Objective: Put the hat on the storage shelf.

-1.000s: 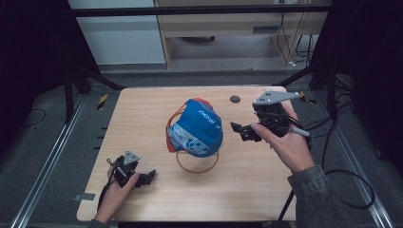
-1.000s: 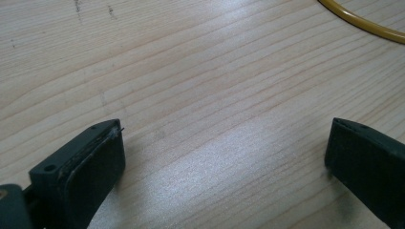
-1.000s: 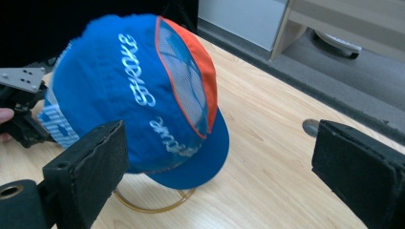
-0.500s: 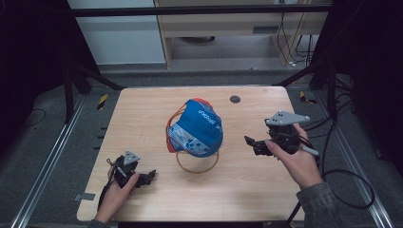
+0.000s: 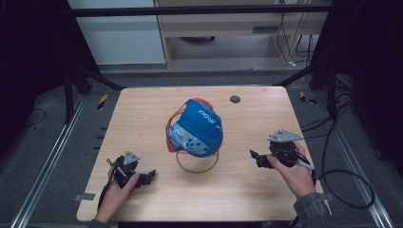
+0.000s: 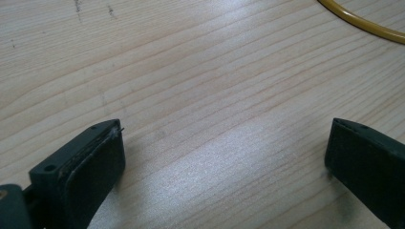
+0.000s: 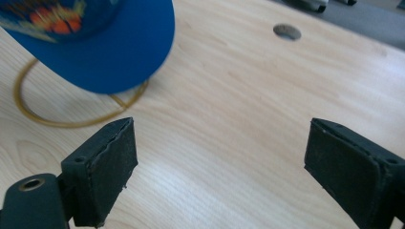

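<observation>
Left gripper [image 5: 151, 176] at 7 o'clock on pale wooden table [image 5: 142, 114], held low in left hand [image 5: 119, 190], jaws spread wide, nothing between them, bare wood below. Right gripper [image 5: 253, 156] at 4 o'clock, in right hand [image 5: 294, 171], jaws wide apart, empty, pointing toward 9 o'clock. Blue fabric cap with orange trim [image 5: 197, 128] at table centre, perched on thin yellow wire ring stand [image 5: 197, 164]. Small dark round hole [image 5: 235, 99] at 1 o'clock, near far edge.

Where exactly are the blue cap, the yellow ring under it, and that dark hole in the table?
blue cap [image 5: 199, 124]: high view, on its crown.
yellow ring [image 5: 190, 167]: high view, on its near arc.
hole [image 5: 235, 99]: high view, at its middle.
</observation>
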